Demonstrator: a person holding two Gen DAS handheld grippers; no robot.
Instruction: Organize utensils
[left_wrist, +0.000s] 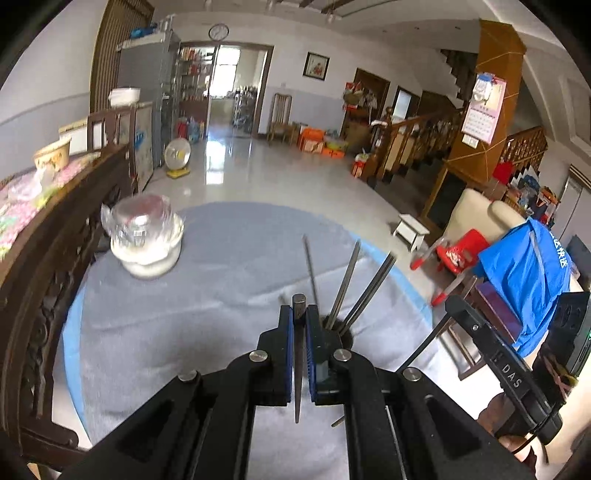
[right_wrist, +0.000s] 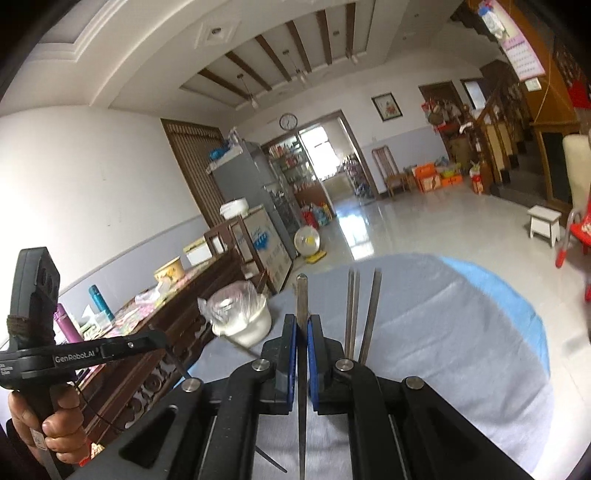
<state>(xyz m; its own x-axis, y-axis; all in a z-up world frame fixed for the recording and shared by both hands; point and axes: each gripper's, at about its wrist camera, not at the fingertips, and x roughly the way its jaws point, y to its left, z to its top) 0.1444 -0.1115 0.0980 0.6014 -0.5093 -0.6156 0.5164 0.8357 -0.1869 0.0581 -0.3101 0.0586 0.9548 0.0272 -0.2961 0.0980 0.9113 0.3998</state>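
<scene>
My left gripper (left_wrist: 299, 314) is shut on a metal chopstick (left_wrist: 298, 354) that runs back between the blue pads. Just right of it, several metal chopsticks (left_wrist: 347, 286) stand tilted in a dark holder (left_wrist: 338, 326) on the grey cloth. My right gripper (right_wrist: 302, 323) is shut on another metal chopstick (right_wrist: 302, 332) held upright. Several more chopsticks (right_wrist: 360, 314) stand beside its right finger. The holder is hidden in the right wrist view.
A round table with a grey cloth (left_wrist: 207, 295) and blue rim. A white bowl covered in plastic wrap (left_wrist: 146, 236) sits at its far left, also in the right wrist view (right_wrist: 242, 317). A dark wooden sideboard (left_wrist: 48, 236) stands left. A red chair (left_wrist: 458, 254) is right.
</scene>
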